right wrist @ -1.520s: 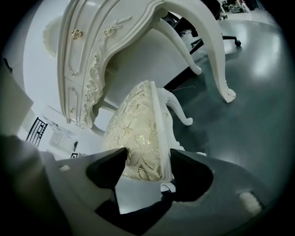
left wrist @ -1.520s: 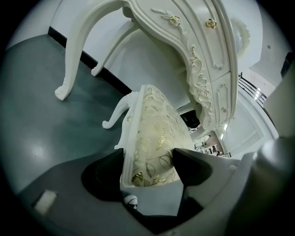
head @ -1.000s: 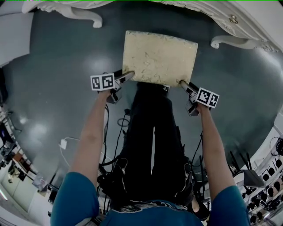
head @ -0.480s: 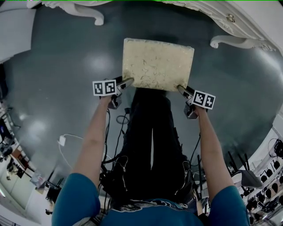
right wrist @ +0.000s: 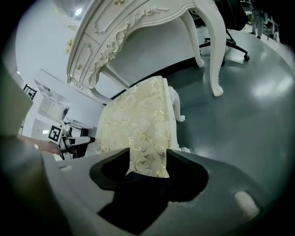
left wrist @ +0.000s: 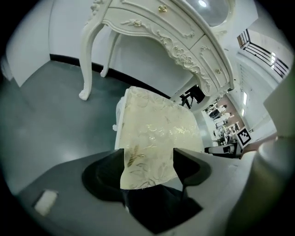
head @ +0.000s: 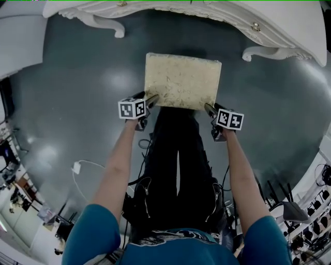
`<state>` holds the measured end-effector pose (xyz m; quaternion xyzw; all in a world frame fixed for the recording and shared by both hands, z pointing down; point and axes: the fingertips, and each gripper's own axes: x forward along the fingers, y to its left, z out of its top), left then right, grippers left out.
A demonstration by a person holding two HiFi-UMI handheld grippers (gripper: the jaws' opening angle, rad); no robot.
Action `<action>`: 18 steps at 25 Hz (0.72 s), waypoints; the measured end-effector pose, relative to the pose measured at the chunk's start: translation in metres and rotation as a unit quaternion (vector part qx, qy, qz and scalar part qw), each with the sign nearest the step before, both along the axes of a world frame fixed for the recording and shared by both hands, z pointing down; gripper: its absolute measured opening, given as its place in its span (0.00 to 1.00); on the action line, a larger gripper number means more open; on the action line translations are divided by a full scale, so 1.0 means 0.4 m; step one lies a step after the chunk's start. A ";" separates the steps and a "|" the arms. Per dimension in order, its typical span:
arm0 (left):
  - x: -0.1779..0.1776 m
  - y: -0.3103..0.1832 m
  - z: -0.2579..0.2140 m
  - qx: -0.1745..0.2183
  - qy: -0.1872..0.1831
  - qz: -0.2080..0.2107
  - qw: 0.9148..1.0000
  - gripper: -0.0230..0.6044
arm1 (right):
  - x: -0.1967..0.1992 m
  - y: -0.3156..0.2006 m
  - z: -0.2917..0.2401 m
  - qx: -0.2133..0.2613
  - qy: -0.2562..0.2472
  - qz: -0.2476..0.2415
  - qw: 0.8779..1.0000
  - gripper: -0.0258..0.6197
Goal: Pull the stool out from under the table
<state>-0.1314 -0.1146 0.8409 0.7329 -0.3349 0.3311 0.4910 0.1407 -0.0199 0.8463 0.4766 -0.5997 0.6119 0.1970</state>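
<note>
Floor: left gripper pinches stool; right gripper closing on it.

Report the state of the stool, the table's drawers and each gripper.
stool: upright on the floor, out from under the table.
drawers: shut.
left gripper: shut on the stool's near left corner.
right gripper: jaws closing, pads on the stool's near right corner.
</note>
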 end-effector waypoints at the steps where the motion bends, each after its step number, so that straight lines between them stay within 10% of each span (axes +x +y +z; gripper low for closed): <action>1: 0.011 -0.004 -0.022 0.009 -0.003 0.008 1.000 0.58 | -0.003 -0.005 -0.015 0.005 -0.004 0.004 1.000 0.42; 10: 0.170 -0.071 -0.318 0.128 0.035 0.117 0.984 0.50 | -0.010 -0.072 -0.223 0.097 -0.006 -0.031 0.995 0.40; 18: 0.247 -0.131 -0.605 0.207 0.087 0.091 0.970 0.46 | -0.002 -0.168 -0.463 0.184 -0.015 -0.007 0.983 0.36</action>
